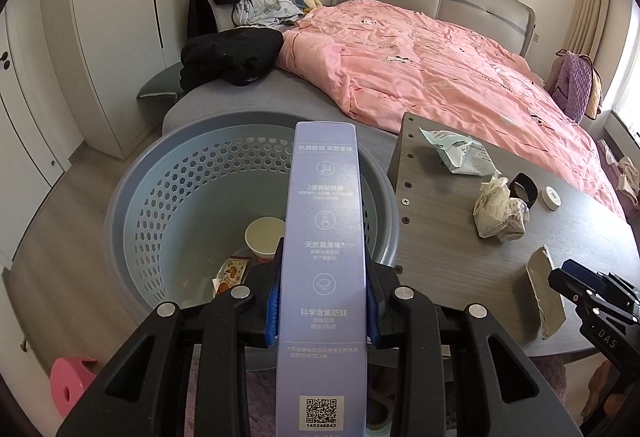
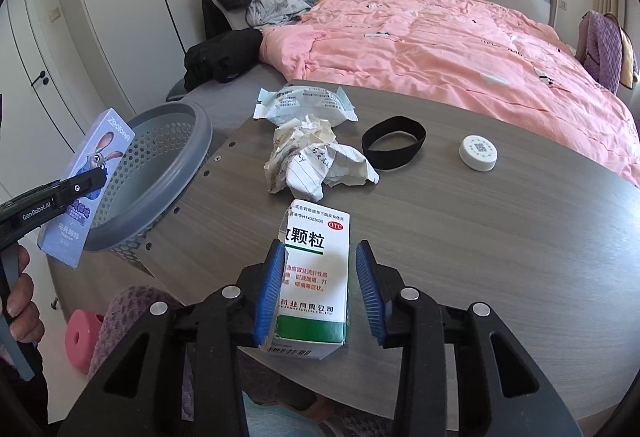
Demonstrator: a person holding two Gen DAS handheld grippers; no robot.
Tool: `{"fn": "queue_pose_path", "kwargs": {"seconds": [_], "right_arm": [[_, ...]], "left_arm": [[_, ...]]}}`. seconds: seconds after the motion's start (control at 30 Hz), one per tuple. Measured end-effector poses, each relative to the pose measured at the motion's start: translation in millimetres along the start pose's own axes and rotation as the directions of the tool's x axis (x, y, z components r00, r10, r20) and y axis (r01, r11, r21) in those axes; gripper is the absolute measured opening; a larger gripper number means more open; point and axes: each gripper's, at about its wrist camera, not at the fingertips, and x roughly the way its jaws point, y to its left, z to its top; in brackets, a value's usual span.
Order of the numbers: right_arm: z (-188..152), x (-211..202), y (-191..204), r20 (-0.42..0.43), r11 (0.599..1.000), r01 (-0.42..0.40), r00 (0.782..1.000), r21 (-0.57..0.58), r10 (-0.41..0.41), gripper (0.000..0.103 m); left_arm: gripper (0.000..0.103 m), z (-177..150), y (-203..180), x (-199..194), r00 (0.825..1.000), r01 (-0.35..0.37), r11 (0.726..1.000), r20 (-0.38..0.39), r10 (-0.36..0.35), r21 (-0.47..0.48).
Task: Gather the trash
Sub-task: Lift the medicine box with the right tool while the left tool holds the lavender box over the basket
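My left gripper (image 1: pixel 323 301) is shut on a long lilac toothpaste box (image 1: pixel 323 237) and holds it over the grey perforated basket (image 1: pixel 168 181), which holds a paper cup (image 1: pixel 264 237) and a snack wrapper (image 1: pixel 230 273). In the right wrist view the same toothpaste box (image 2: pixel 86 189) hangs beside the basket (image 2: pixel 160 173). My right gripper (image 2: pixel 320 289) is open, its blue pads either side of a white and green medicine box (image 2: pixel 316 277) lying on the wooden table (image 2: pixel 500 237). Crumpled paper (image 2: pixel 316 161) and a white-green packet (image 2: pixel 304 105) lie further back.
A black band (image 2: pixel 394 143) and a white cap (image 2: pixel 478 153) lie on the table's right part. A bed with a pink duvet (image 2: pixel 440 45) stands behind. Dark clothes (image 1: pixel 232 53) lie at its corner. A pink stool (image 2: pixel 82 333) stands on the floor at left.
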Motion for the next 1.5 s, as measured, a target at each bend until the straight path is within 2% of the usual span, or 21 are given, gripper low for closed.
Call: {"fn": "queue_pose_path", "kwargs": {"seconds": [0.07, 0.13, 0.23, 0.47, 0.63, 0.7, 0.73, 0.77, 1.03, 1.13, 1.2, 1.23, 1.27, 1.5], "right_arm": [[3.0, 2.7, 2.0, -0.007, 1.0, -0.006, 1.0, 0.007, 0.006, 0.021], [5.3, 3.7, 4.7, -0.005, 1.0, -0.006, 1.0, 0.009, 0.006, 0.019], [9.5, 3.9, 7.8, -0.003, 1.0, -0.008, 1.0, 0.018, 0.008, 0.009], [11.1, 6.4, 10.8, -0.023, 1.0, 0.014, 1.0, 0.027, -0.013, 0.007], [10.6, 4.6, 4.7, -0.028, 0.998, 0.037, 0.999, 0.054, -0.035, 0.015], [11.7, 2.8, 3.5, -0.023, 0.997, 0.053, 0.998, 0.057, -0.052, 0.036], [12.1, 1.9, 3.5, -0.014, 0.997, 0.052, 0.999, 0.059, -0.051, 0.054], [12.4, 1.5, 3.5, -0.009, 0.997, 0.053, 0.999, 0.06, -0.052, 0.058], [9.8, 33.9, 7.9, -0.097, 0.996, 0.056, 0.994, 0.066, -0.049, 0.058], [7.7, 40.4, 10.3, -0.103, 0.996, 0.064, 0.993, 0.058, -0.057, 0.058], [7.6, 41.3, 11.0, -0.106, 0.996, 0.062, 0.993, 0.057, -0.056, 0.052], [7.6, 42.2, 11.1, -0.114, 0.997, 0.061, 0.992, 0.056, -0.054, 0.04], [6.9, 43.0, 10.7, -0.121, 0.997, 0.055, 0.992, 0.057, -0.048, 0.036], [9.5, 29.3, 15.3, -0.088, 0.998, 0.023, 0.996, 0.064, -0.018, 0.036]], "left_arm": [[0.031, 0.4, 5.4, 1.2, 1.0, -0.001, 1.0, 0.001, 0.001, -0.007], [0.031, 0.5, 9.6, 2.2, 1.0, -0.005, 1.0, 0.005, 0.005, -0.01], [0.031, 1.7, 15.9, 4.9, 1.0, -0.005, 1.0, 0.008, 0.006, -0.022], [0.031, 5.6, 25.5, 14.9, 1.0, -0.002, 0.999, 0.006, 0.002, -0.036], [0.031, 6.1, 27.9, 21.6, 1.0, 0.005, 0.999, -0.002, -0.005, -0.043], [0.031, 5.7, 27.9, 23.9, 1.0, 0.006, 0.999, -0.005, -0.007, -0.045], [0.031, 5.3, 28.0, 24.5, 1.0, 0.008, 0.999, -0.007, -0.008, -0.047], [0.031, 5.2, 27.6, 25.5, 1.0, 0.01, 0.999, -0.008, -0.011, -0.049], [0.031, 6.0, 24.3, 22.5, 1.0, 0.022, 0.999, 0.002, -0.022, -0.042], [0.031, 6.8, 25.0, 22.1, 1.0, 0.019, 0.999, 0.003, -0.018, -0.044], [0.031, 6.5, 24.9, 22.4, 1.0, 0.018, 0.999, 0.001, -0.018, -0.044], [0.031, 6.7, 25.5, 22.7, 1.0, 0.018, 0.999, 0.001, -0.018, -0.044], [0.031, 6.5, 25.5, 23.0, 1.0, 0.019, 0.999, 0.0, -0.019, -0.044], [0.031, 5.3, 24.7, 21.2, 1.0, 0.03, 0.999, 0.004, -0.03, -0.039]]}}
